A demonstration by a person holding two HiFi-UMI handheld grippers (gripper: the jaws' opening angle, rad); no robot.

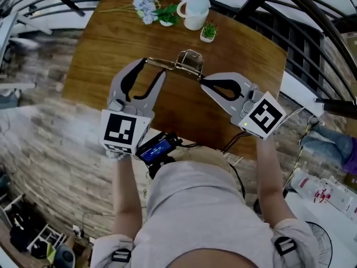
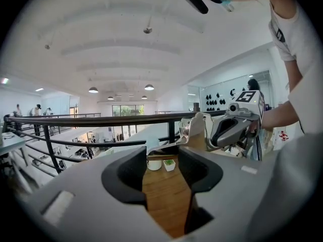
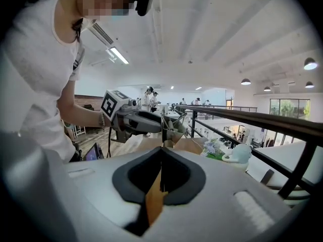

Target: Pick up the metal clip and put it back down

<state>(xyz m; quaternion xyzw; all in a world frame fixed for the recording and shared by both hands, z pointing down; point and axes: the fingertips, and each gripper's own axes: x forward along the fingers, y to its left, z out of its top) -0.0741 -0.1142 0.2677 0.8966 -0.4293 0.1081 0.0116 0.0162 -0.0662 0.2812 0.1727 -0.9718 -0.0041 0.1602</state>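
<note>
The metal clip (image 1: 189,61) hangs in the air over the wooden table (image 1: 111,43), between my two grippers. My right gripper (image 1: 202,80) is shut on one thin handle of the clip, which shows as a dark line between its pads in the right gripper view (image 3: 161,153). The clip's body (image 3: 174,127) stands just past those tips. My left gripper (image 1: 155,66) stands open and wide. The clip's other handle (image 2: 161,146) runs across its fingertips, and its end lies at the far finger. The pads do not press on it. In the left gripper view the clip (image 2: 194,130) sits up and to the right.
A white jug (image 1: 194,11), a bunch of pale flowers (image 1: 148,5) and a small potted plant (image 1: 208,31) stand at the table's far edge. A black railing (image 1: 312,43) curves round the table's right side. A small device with a screen (image 1: 158,148) hangs at the person's waist.
</note>
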